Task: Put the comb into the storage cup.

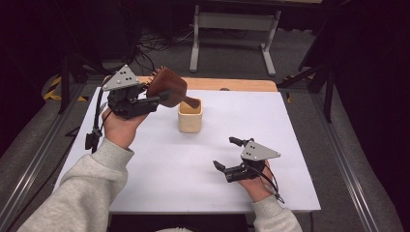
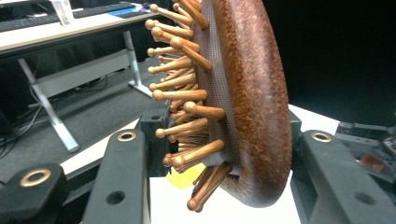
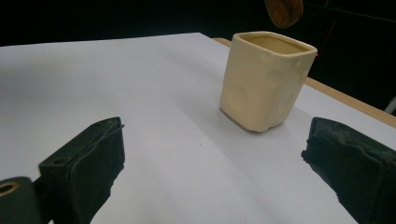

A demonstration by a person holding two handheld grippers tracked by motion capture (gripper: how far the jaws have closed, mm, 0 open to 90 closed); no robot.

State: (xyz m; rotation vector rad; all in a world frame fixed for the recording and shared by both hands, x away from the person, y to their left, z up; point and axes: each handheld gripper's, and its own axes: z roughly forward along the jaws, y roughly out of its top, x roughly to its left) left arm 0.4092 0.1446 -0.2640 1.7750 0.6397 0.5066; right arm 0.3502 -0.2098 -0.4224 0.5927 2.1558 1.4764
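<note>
Here the left tongs (image 1: 162, 96) are closed on the head of a wooden hairbrush (image 1: 169, 87), gripping it above the far left part of the tabletop (image 1: 159, 159). The brush handle tip points down into the cream cup (image 1: 190, 116), which stands near the middle of the far edge. The right tongs (image 1: 227, 153) rest near the near right corner, their jaws wide apart and holding nothing.

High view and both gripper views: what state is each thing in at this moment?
Wooden hairbrush: clamped by its head, tilted, handle end down over the cup's mouth.
Cream cup: upright on the table, mouth open.
Left gripper: shut on the hairbrush.
Right gripper: open, holding nothing, low over the table.
</note>
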